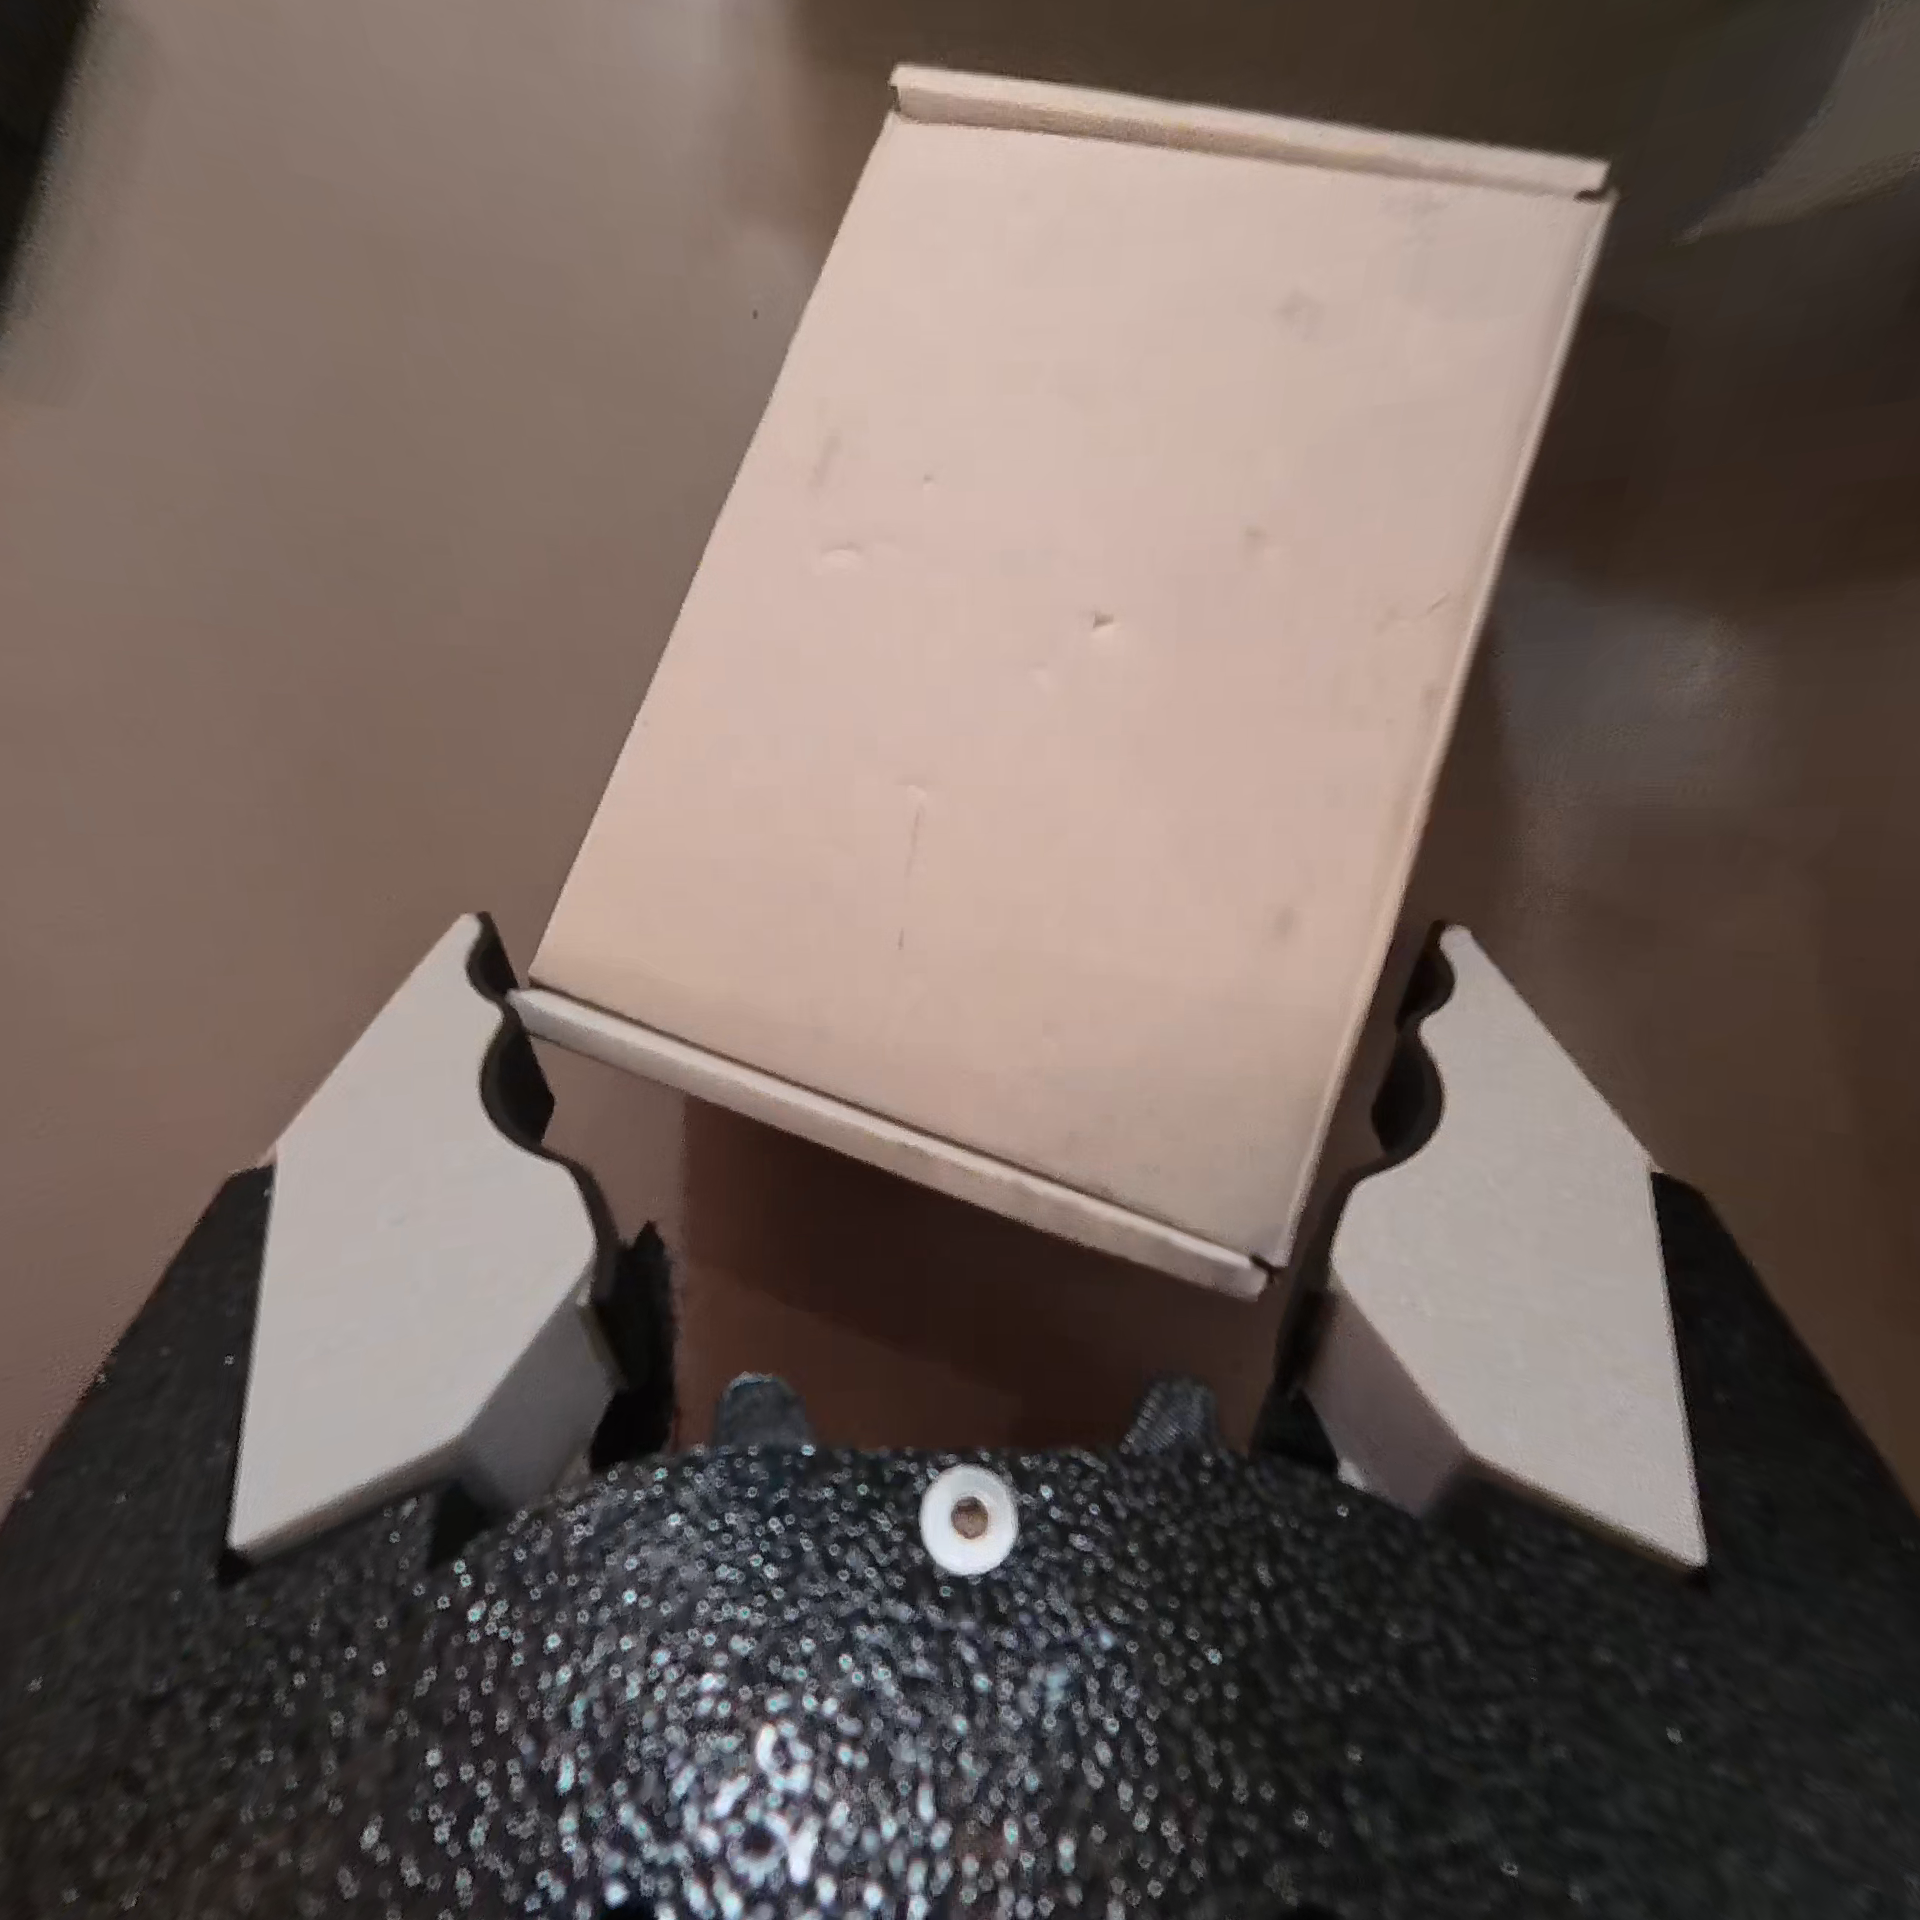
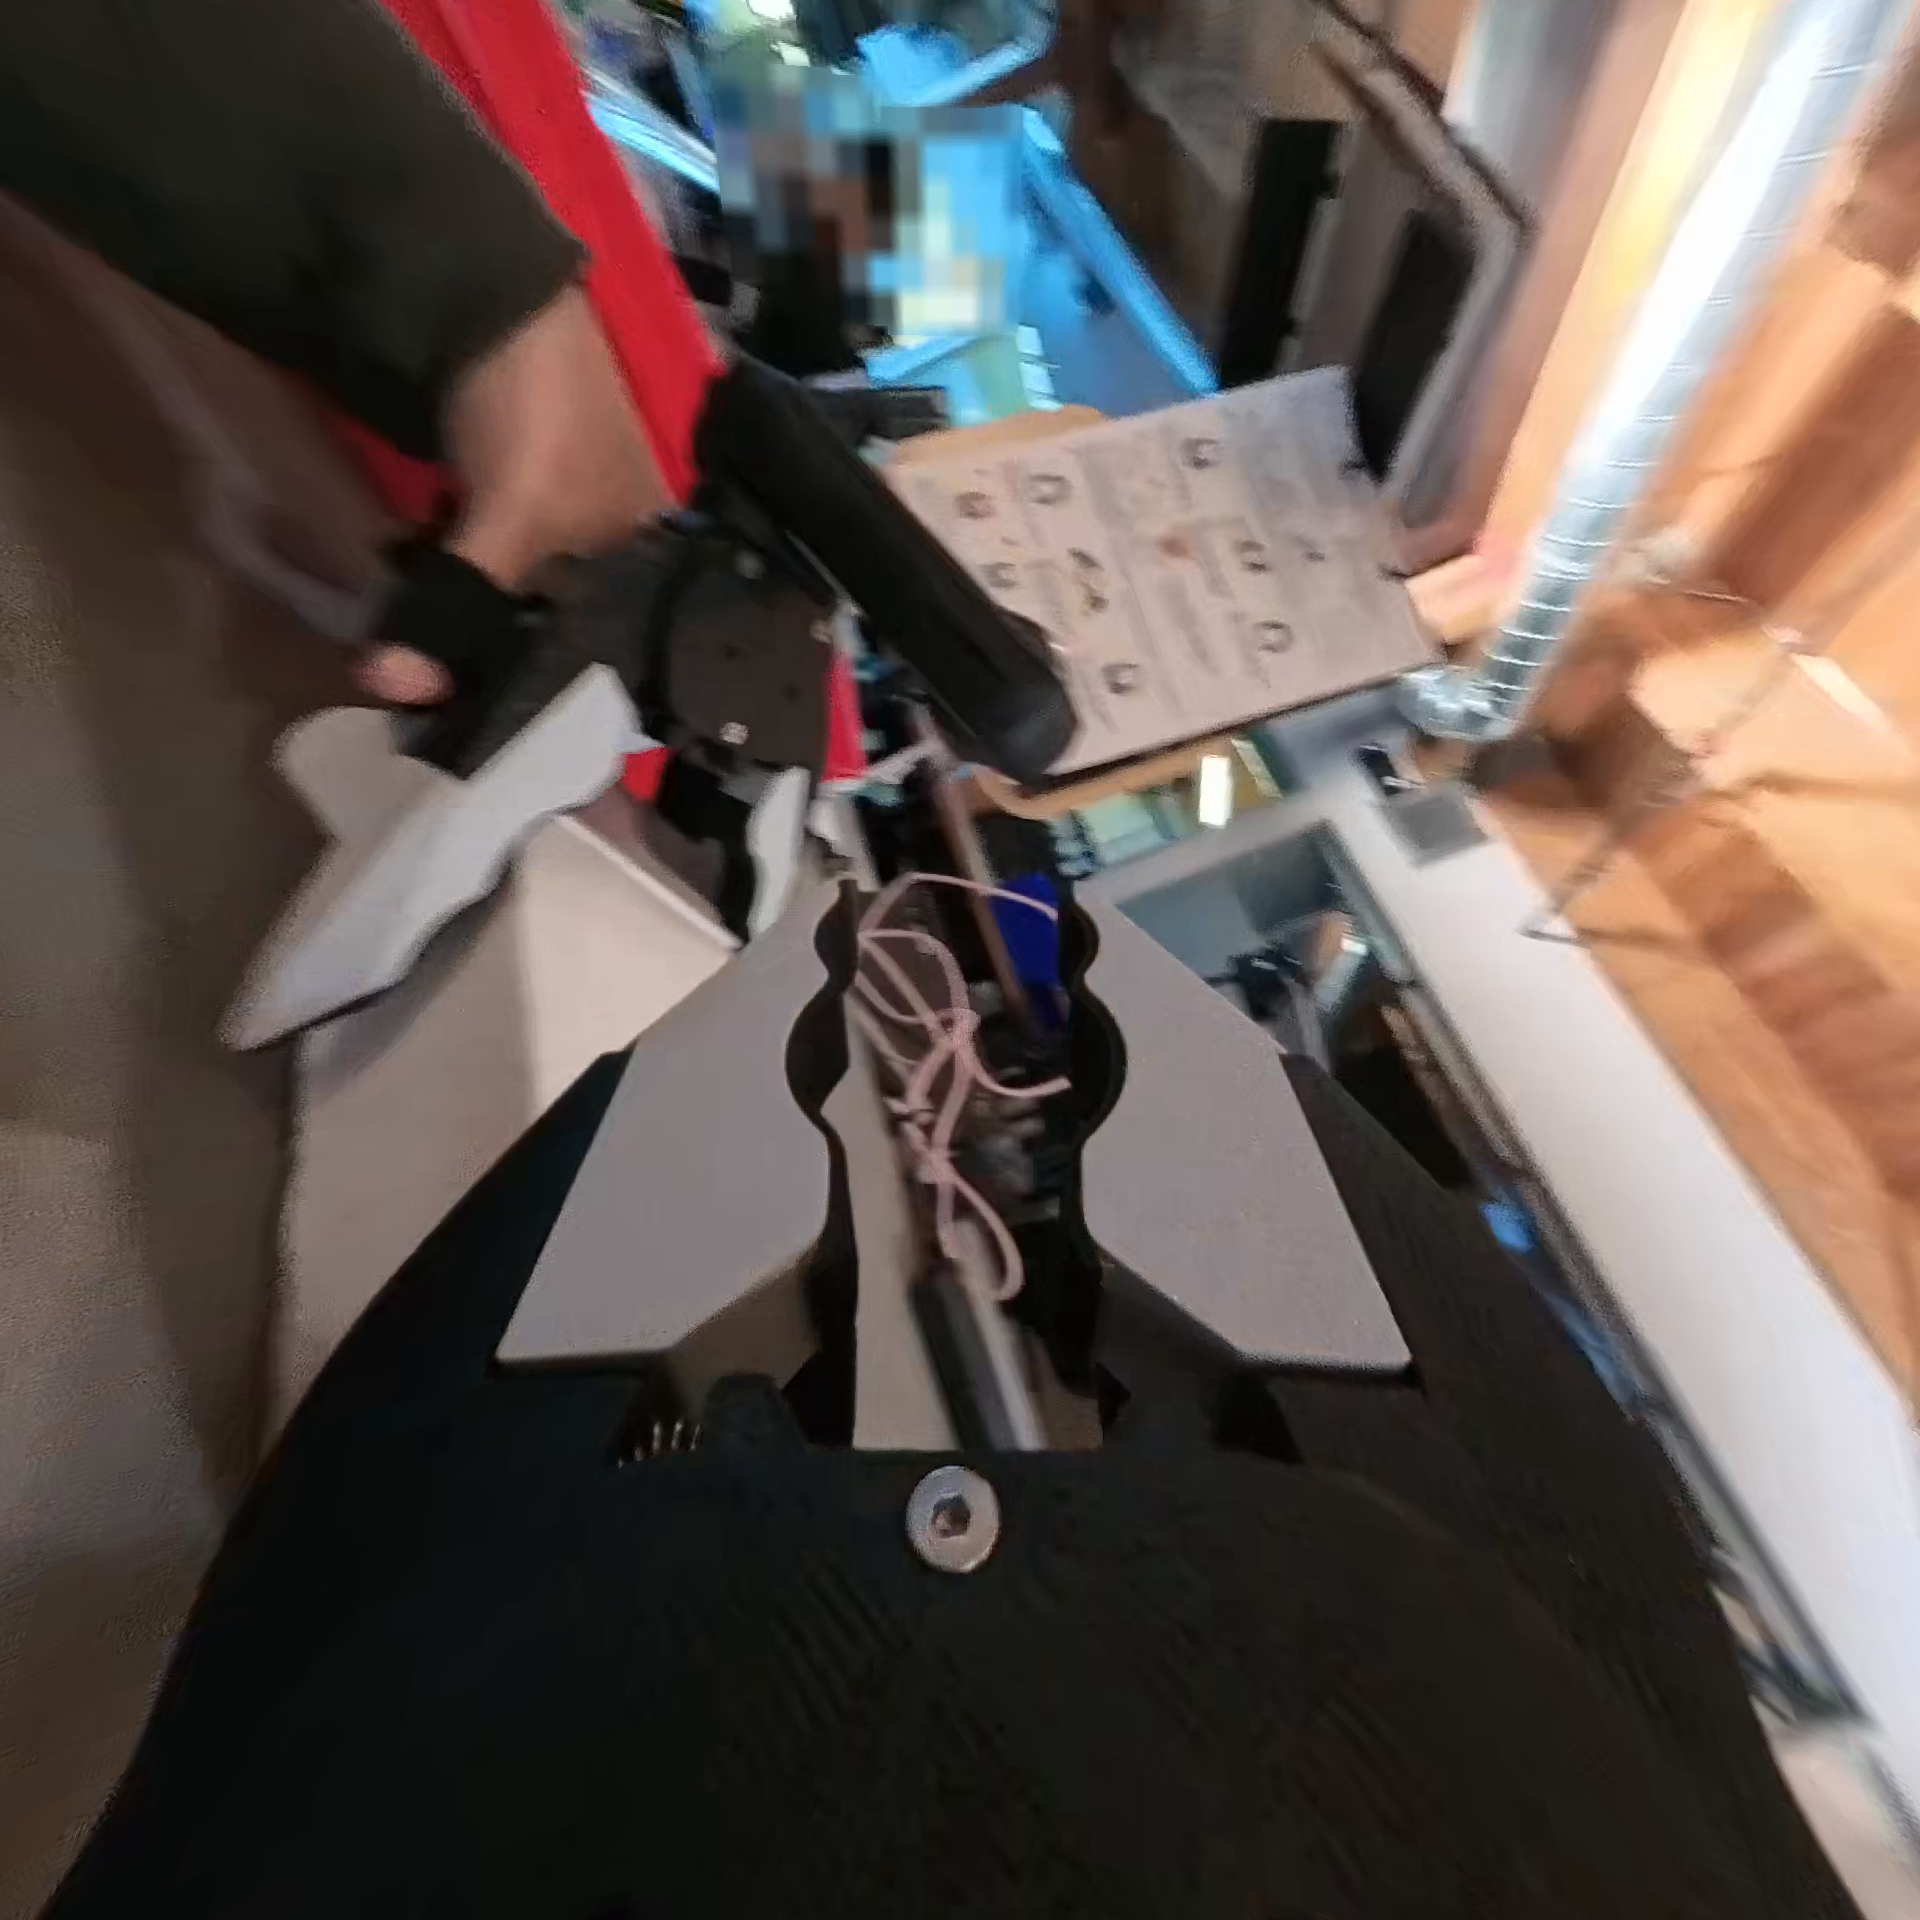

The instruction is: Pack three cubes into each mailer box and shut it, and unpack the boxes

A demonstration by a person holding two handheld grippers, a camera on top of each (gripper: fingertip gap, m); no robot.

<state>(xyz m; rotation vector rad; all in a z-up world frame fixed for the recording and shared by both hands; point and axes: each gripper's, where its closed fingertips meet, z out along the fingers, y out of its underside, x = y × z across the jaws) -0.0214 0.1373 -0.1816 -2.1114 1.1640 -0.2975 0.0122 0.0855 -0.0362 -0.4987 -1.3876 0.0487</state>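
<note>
Tan bench (image 1: 260,623) carries a shut cardboard mailer box (image 1: 1060,644), lid flat, lying askew. Left gripper (image 1: 961,997) hangs over its near end, jaws spread wide w/ the box between them; pad contact unclear. Right gripper (image 2: 961,935) is raised, pointing off-bench, jaws part open w/ nothing gripped; view blurred.
</note>
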